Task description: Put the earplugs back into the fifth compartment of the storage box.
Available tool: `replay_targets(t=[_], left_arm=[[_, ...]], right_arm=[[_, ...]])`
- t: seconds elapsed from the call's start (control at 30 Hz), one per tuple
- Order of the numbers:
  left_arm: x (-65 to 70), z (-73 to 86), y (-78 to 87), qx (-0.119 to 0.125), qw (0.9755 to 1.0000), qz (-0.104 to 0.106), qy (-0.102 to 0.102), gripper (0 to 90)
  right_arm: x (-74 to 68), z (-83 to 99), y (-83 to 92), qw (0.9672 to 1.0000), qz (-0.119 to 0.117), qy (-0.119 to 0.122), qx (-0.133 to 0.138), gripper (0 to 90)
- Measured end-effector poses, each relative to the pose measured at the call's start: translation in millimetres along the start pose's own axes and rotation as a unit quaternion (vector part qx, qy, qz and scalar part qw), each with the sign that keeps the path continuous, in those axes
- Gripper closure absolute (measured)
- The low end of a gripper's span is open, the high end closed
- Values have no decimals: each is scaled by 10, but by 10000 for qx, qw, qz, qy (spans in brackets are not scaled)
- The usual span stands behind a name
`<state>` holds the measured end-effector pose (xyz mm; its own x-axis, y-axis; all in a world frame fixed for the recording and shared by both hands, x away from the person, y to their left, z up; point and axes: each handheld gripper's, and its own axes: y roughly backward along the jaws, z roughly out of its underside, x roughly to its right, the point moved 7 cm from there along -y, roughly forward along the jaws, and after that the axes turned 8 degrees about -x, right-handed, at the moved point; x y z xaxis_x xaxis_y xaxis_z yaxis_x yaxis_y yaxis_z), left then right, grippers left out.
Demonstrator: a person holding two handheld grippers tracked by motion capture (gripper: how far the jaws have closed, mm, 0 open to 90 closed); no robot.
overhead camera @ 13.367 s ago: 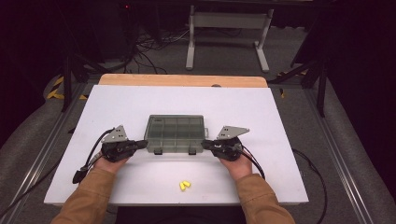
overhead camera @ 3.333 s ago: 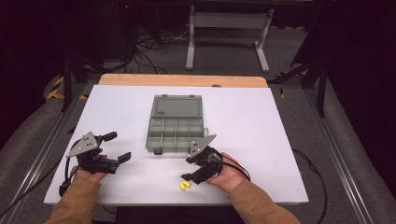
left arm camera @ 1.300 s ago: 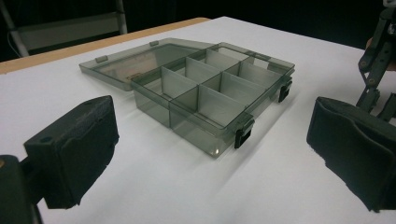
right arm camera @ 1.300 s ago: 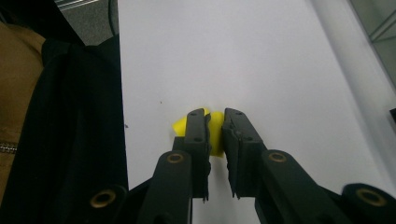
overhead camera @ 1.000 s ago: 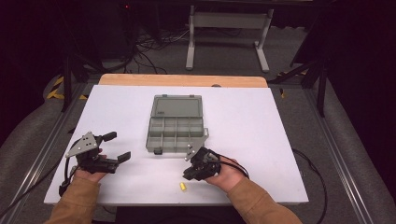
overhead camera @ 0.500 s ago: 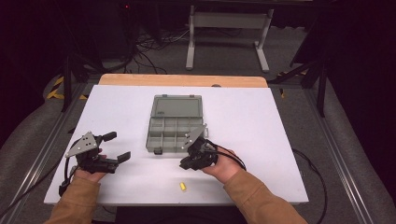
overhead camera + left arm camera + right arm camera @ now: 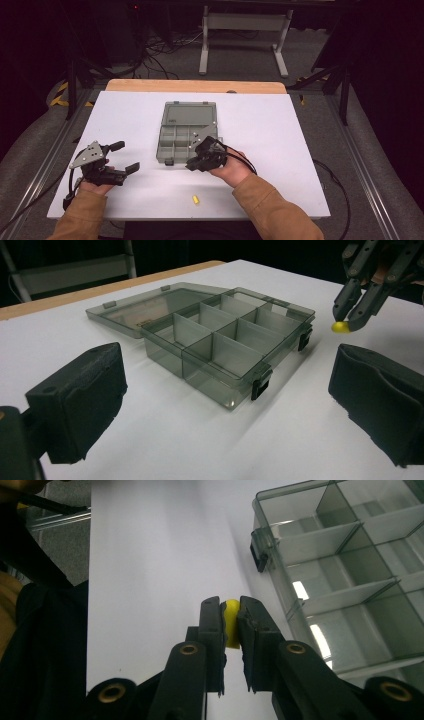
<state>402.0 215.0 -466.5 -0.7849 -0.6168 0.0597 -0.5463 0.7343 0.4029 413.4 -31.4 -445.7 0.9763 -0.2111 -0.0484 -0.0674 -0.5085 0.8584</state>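
An open smoky-grey compartment box (image 7: 186,132) lies mid-table with its lid folded back; its dividers show in the left gripper view (image 7: 215,347) and the right gripper view (image 7: 350,575). My right gripper (image 7: 192,164) hovers at the box's near right corner, shut on a small yellow earplug (image 7: 231,620), which also shows at its tips from the side (image 7: 340,327). A second yellow earplug (image 7: 196,200) lies on the table near the front edge. My left gripper (image 7: 124,156) rests at the front left, open, with nothing between its pads (image 7: 80,400).
The white table top (image 7: 280,130) ends in a wooden strip (image 7: 195,86) at the back. A metal stand (image 7: 242,30) and cables sit on the dark floor beyond. Cables trail from both grippers off the table's sides.
My right gripper has lifted one yellow earplug off the table and carried it up toward the box's near edge. The other earplug stays put. The left gripper has not moved.
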Motion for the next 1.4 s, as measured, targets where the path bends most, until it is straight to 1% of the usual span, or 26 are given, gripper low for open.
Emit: replay_targets(t=[0.2, 0.37, 0.47, 0.67, 0.83, 0.9, 1.07, 1.17, 1.4], left_arm=[[2, 1, -2, -1, 10000, 6, 12, 27], [1, 2, -2, -1, 10000, 8, 9, 27], [-3, 1, 1, 2, 10000, 2, 1, 27], [-2, 1, 0, 0, 10000, 5, -4, 27], [0, 2, -4, -2, 10000, 8, 7, 27], [-2, 3, -6, -5, 10000, 6, 8, 27], [-6, -1, -9, 8, 10000, 12, 7, 27], [-5, -3, -12, 12, 10000, 12, 1, 27], [-1, -1, -9, 8, 10000, 7, -1, 27]], right_arm=[[59, -95, -17, 10000, 58, 9, 35, 809], [115, -213, -26, 9998, 111, 1, 139, 809], [159, -290, -63, 9998, 153, 10, 151, 809], [211, -374, -94, 9996, 184, 25, 214, 809], [246, -427, -117, 9994, 230, 46, 266, 809], [256, -442, -131, 9994, 227, 8, 268, 809], [310, -479, -176, 9992, 284, 13, 289, 809], [331, -512, -200, 9991, 289, -54, 318, 809], [388, -579, -274, 9988, 327, -80, 350, 809]])
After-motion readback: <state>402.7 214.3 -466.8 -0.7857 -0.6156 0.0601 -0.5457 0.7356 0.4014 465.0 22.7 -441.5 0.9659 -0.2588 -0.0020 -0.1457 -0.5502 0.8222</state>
